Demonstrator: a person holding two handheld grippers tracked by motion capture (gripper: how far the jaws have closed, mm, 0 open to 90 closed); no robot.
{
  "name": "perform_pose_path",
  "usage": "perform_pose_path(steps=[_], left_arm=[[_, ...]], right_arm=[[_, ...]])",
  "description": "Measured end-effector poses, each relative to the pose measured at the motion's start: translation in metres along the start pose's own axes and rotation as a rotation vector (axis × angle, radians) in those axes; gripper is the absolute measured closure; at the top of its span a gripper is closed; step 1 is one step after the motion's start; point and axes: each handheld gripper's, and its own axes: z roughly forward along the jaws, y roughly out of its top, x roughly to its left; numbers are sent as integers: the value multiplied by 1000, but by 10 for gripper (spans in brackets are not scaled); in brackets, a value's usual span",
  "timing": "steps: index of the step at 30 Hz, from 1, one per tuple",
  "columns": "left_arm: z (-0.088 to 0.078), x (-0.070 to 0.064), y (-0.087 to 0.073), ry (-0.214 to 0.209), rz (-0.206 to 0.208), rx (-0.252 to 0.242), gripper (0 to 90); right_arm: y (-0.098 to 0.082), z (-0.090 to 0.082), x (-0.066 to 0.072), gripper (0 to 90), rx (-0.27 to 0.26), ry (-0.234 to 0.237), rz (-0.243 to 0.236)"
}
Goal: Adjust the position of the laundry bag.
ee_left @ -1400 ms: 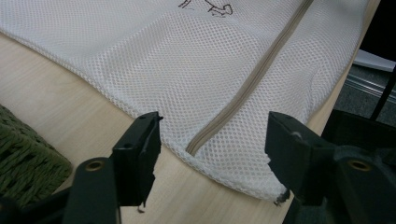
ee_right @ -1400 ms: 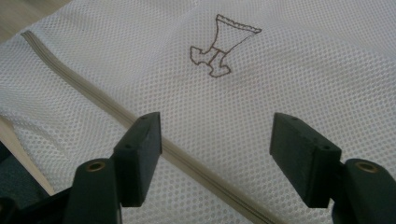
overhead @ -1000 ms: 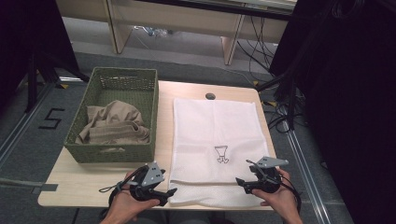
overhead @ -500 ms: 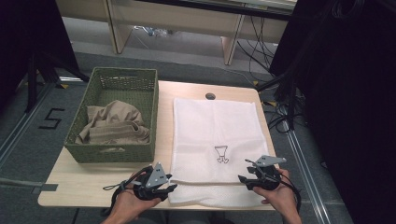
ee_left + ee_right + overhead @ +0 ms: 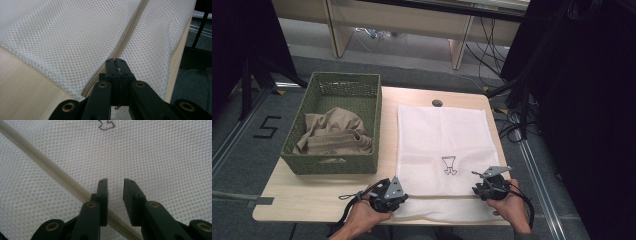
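I am pinching the near edge of the soft, light white mesh laundry bag (image 5: 442, 145) on the surface, left tool (image 5: 116, 65) pressed together at its zipper (image 5: 130, 37); right tool (image 5: 115, 185) closing, slightly spread.

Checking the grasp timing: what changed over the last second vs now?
Both grippers came down onto the near edge of the mesh bag. The left gripper has just closed and now stands shut by the zipper, apparently pinching the mesh. The right gripper has been closing, but a gap remains over the mesh, nothing gripped yet. Bag, basket and the cloth in it stayed put.
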Motion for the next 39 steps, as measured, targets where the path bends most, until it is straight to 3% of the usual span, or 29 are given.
perform_pose_path(steps=[4,6,14,18,21,24,25,29,39], left_arm=[[14,0,-1,-2,8,38,895],[18,0,-1,-2,4,42,895],[19,1,0,-3,9,56,897],[18,2,-1,4,14,63,897],[17,4,-1,13,10,68,897],[15,9,-2,25,5,74,897],[14,10,-3,30,6,75,897],[13,15,-3,34,9,86,897],[8,31,-8,79,-5,104,897]], right_arm=[[0,5,-5,815,21,-5,10],[-1,8,-8,831,41,0,-12],[2,14,-10,878,64,9,-32],[6,18,-8,898,53,1,-21],[11,21,-10,900,58,0,-59],[17,25,-8,900,48,-10,-47],[19,26,-9,900,53,-7,-66],[27,32,-7,900,34,-12,-39],[41,42,-3,900,24,-22,-56]])
